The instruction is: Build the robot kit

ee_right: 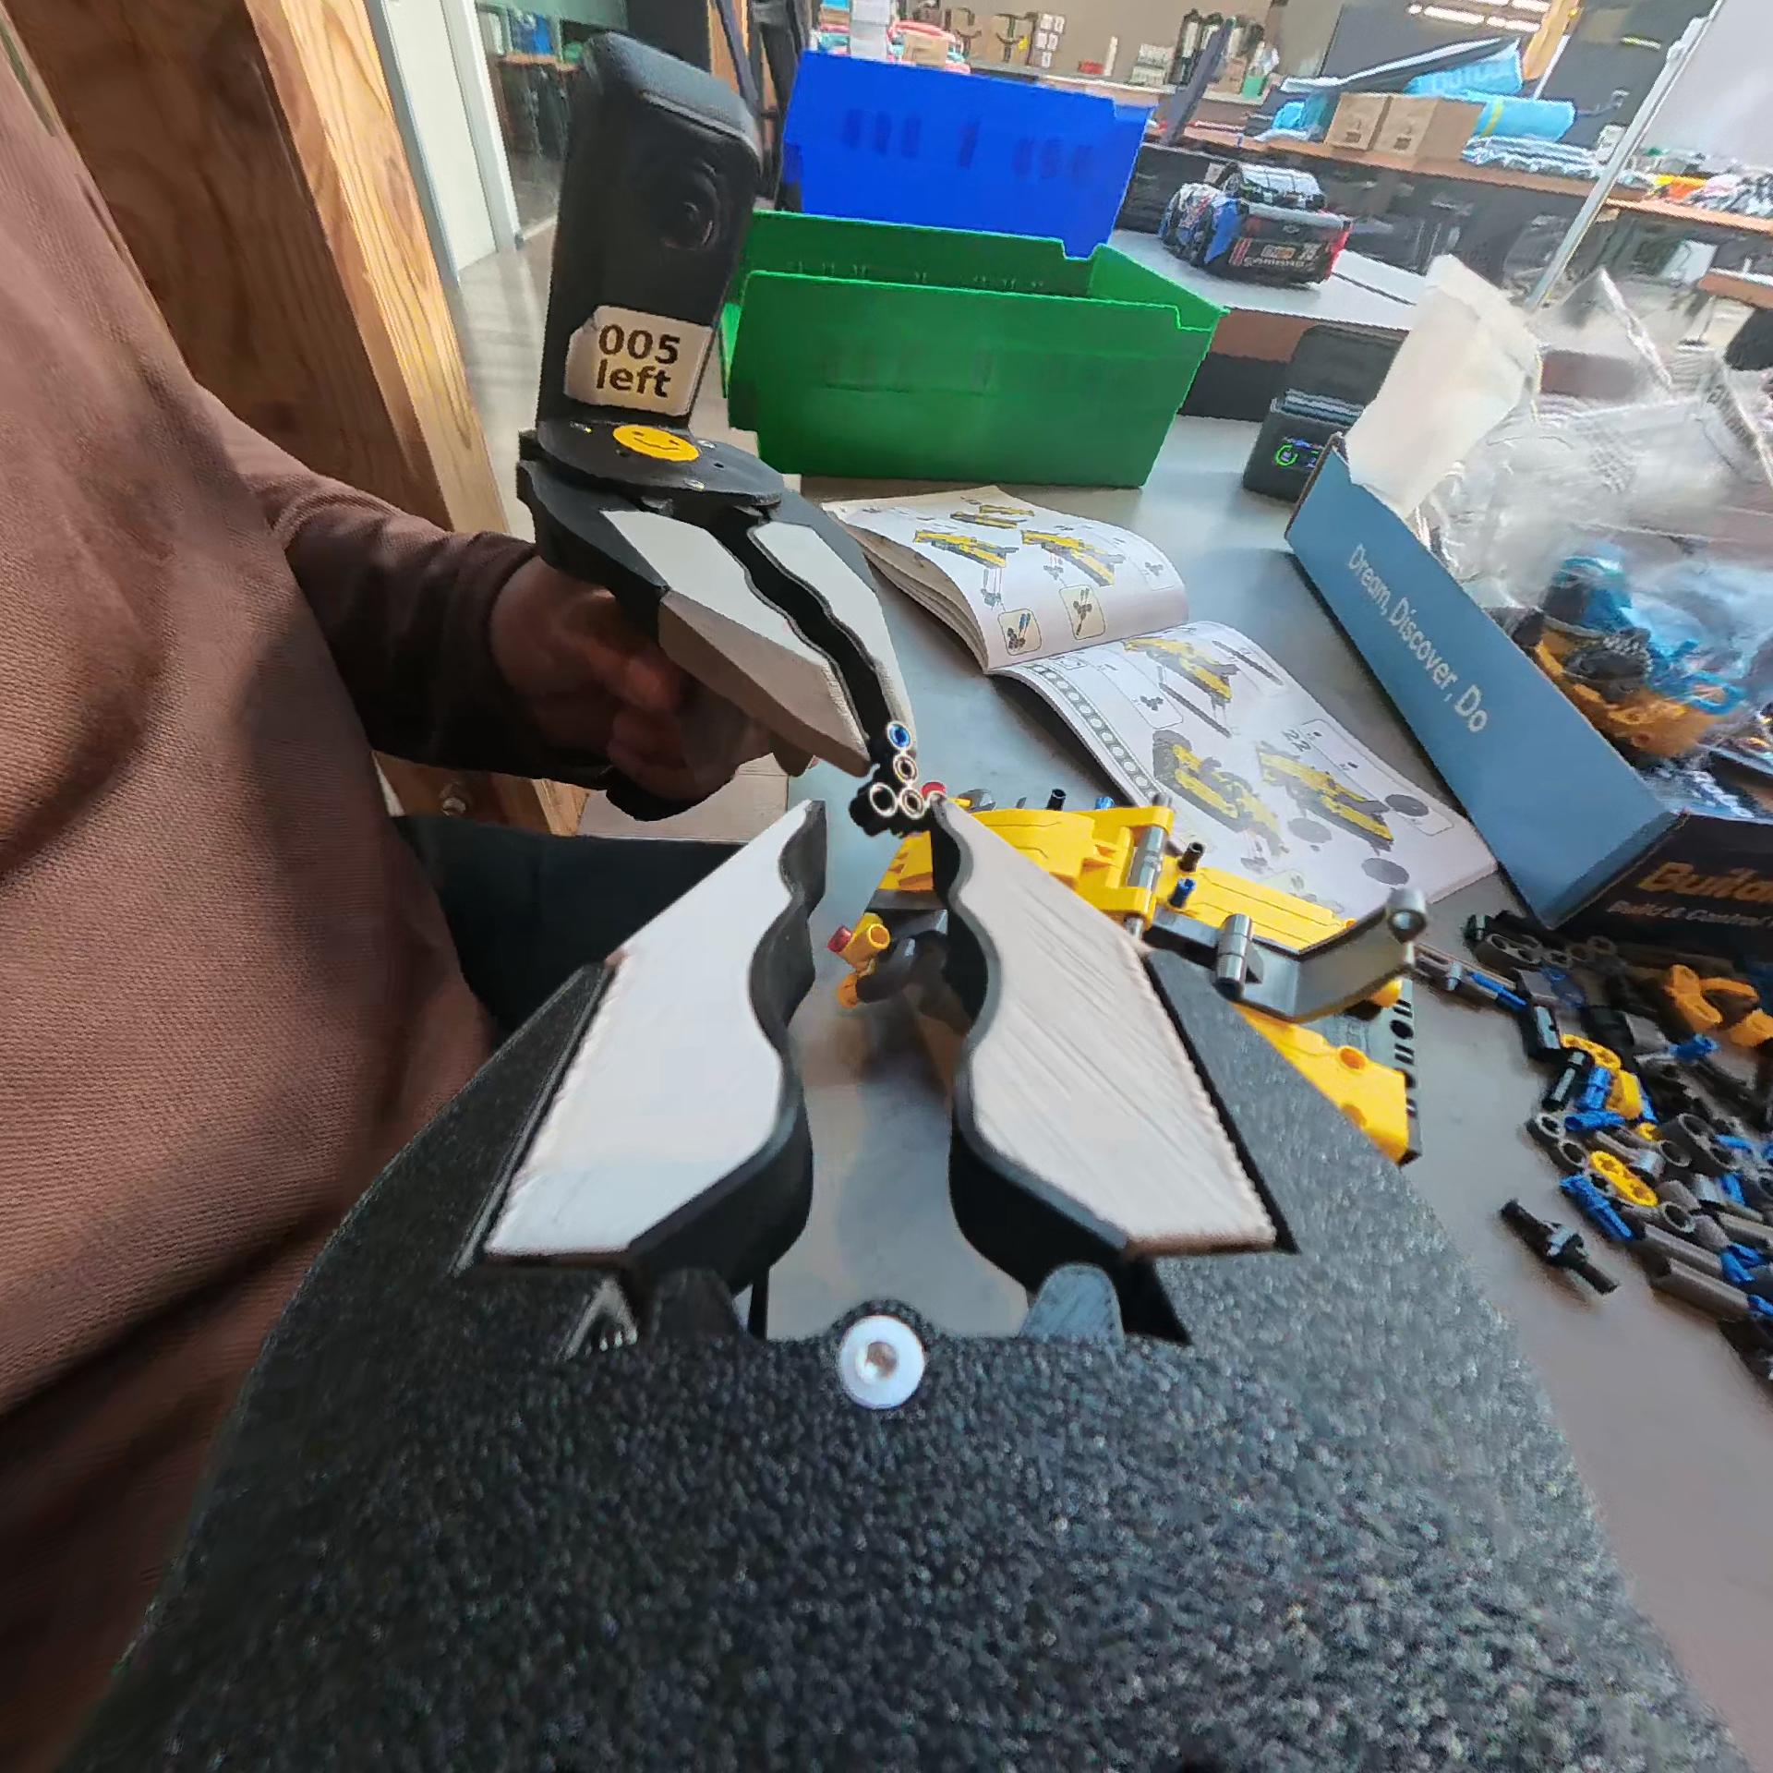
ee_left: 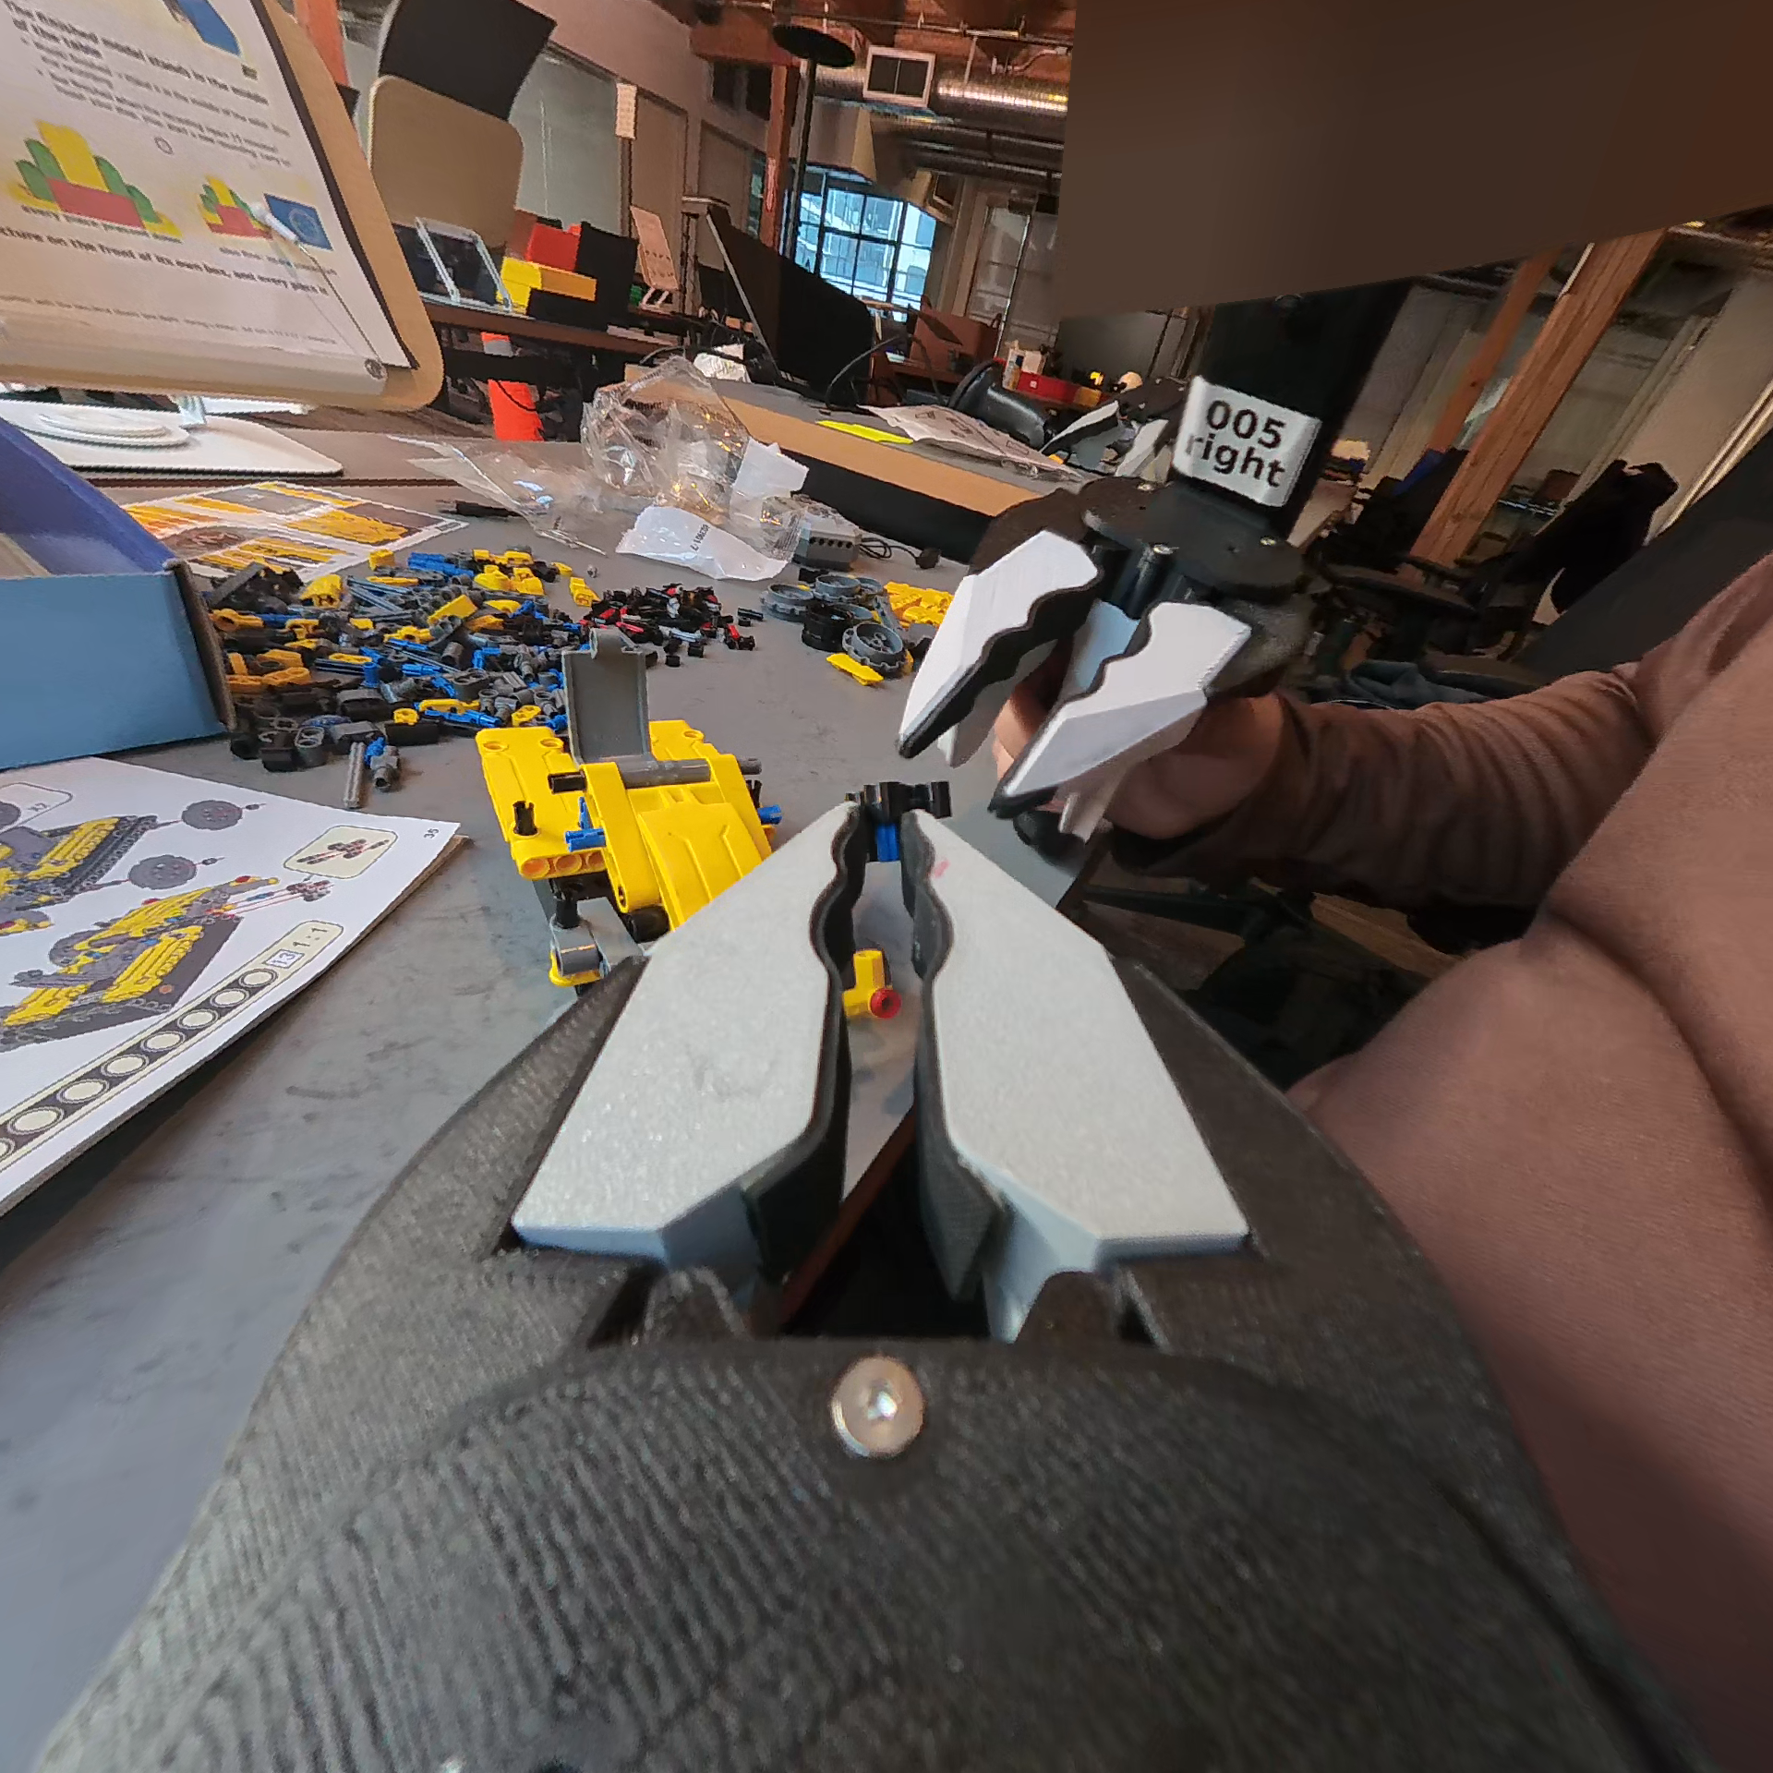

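The left claw (ee_left: 892,815) pinches a small black-and-blue connector piece (ee_left: 897,801) at its tips, lifted clear for access. The right claw (ee_right: 878,815), parted and empty, hovers just beside it. Beyond, on the desk (ee_left: 384,1055), sits the yellow model (ee_left: 652,825).

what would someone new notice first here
The left gripper pinches a small black and blue connector piece at its tips, above the table edge. The open right gripper faces it closely. Just beyond sits a half-built yellow model, with loose parts scattered behind.
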A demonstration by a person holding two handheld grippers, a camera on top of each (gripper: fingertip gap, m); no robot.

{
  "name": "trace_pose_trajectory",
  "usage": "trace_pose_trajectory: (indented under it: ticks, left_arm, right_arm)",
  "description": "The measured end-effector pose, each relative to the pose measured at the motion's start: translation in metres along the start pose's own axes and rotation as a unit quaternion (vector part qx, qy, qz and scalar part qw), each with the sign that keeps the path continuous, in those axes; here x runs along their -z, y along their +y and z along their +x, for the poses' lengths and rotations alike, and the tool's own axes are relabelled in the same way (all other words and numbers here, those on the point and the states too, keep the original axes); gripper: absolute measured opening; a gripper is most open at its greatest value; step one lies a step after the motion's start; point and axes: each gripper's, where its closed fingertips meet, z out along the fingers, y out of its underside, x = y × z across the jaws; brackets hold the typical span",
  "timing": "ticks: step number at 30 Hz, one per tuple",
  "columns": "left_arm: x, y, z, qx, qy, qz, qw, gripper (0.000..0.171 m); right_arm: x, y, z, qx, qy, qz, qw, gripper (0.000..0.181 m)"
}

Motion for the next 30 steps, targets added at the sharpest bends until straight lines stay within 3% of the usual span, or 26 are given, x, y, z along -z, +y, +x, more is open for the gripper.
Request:
trace_pose_trajectory:
  ticks: [7, 11, 15, 23, 30]
  left_arm:
    - [0.007, -0.017, 0.002, 0.025, 0.020, 0.038, 0.999, 0.004]
    - [0.016, -0.031, 0.015, 0.090, 0.107, 0.058, 0.988, 0.004]
    - [0.021, -0.031, 0.016, 0.122, 0.137, 0.050, 0.982, 0.004]
    - [0.030, -0.036, 0.018, 0.124, 0.159, 0.063, 0.977, 0.004]
    - [0.042, -0.037, 0.016, 0.113, 0.177, 0.056, 0.976, 0.004]
  right_arm:
    - [0.006, 0.001, -0.003, -0.013, -0.014, -0.002, 1.000, 0.019]
    - [0.010, -0.004, -0.005, -0.012, -0.023, -0.001, 1.000, 0.021]
    - [0.011, -0.012, -0.014, 0.002, -0.035, 0.000, 0.999, 0.021]
    - [0.001, -0.011, -0.018, 0.022, -0.032, -0.022, 0.999, 0.026]
    - [-0.010, -0.024, -0.015, 0.114, -0.016, -0.055, 0.992, 0.028]
